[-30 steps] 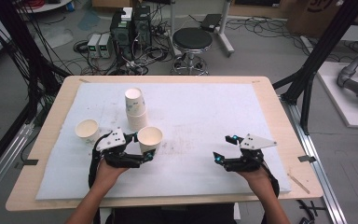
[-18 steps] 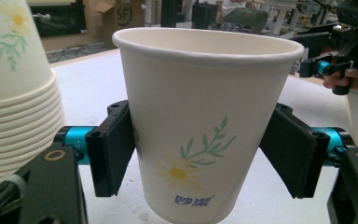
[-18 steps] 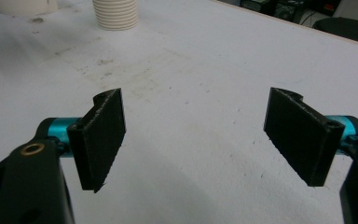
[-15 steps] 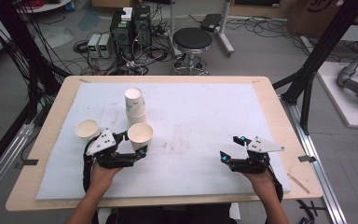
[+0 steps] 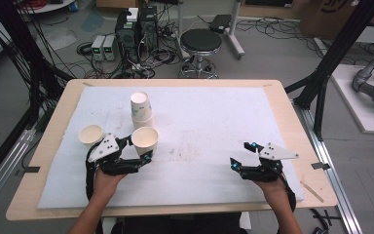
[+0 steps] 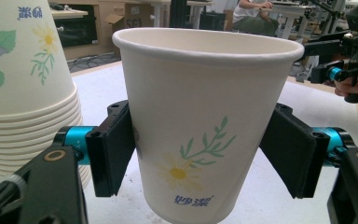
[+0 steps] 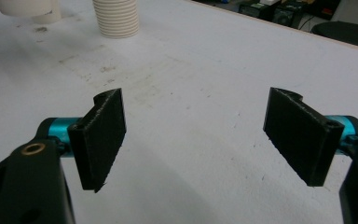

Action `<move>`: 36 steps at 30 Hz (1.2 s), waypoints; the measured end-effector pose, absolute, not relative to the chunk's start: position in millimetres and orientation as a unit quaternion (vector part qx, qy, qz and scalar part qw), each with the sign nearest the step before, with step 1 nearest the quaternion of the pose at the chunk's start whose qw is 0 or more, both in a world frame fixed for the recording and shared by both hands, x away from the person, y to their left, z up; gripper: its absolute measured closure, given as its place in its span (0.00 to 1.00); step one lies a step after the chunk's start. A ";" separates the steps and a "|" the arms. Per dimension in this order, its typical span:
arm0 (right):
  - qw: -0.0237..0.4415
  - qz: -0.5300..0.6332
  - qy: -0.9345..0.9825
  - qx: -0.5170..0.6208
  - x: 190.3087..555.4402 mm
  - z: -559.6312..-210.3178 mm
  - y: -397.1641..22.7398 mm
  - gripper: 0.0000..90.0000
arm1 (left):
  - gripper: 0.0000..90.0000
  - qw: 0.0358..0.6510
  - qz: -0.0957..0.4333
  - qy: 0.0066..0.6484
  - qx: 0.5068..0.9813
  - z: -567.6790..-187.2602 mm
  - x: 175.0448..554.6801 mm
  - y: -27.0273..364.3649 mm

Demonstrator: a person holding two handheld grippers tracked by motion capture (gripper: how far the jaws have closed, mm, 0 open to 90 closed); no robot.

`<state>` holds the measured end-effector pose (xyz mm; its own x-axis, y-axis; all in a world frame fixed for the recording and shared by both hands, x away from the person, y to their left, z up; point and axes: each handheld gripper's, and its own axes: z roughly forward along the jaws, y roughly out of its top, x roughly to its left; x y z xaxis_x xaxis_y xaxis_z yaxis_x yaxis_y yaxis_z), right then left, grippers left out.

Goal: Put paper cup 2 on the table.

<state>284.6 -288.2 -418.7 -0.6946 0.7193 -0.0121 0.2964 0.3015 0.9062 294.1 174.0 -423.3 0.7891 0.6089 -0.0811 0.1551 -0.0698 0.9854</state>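
Two grippers work over a white mat (image 5: 209,117). Left gripper (image 5: 139,153) clamps one paper cup (image 5: 144,139), at five o'clock from the cup stack (image 5: 141,109). Right gripper (image 5: 241,156) gapes wide, idle. Another loose cup (image 5: 91,134) sits at nine o'clock; likely more remain to separate.

Upright daisy-printed paper cup (image 6: 205,126) stands beside the inverted cup stack (image 5: 141,109).

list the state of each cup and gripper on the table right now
held cup: upright, mouth up, gripped between the left gripper's jaws
cup stack: upright, nested, mouths up, standing free on the mat
single cup: upright, mouth up, standing alone left of the stack
left gripper: shut on the held cup
right gripper: open, nothing between the jaws
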 end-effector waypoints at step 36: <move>0.220 0.500 0.768 0.334 282.8 -415.9 -296.3 0.24 | 0.32 0.618 0.156 0.237 0.733 -419.6 335.7 104.7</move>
<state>282.8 -296.3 -415.9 -0.6803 0.7329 -0.0046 0.2927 0.2774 0.9151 335.7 104.7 -419.6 0.8394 0.5398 -0.0639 0.1540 -0.1234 0.9803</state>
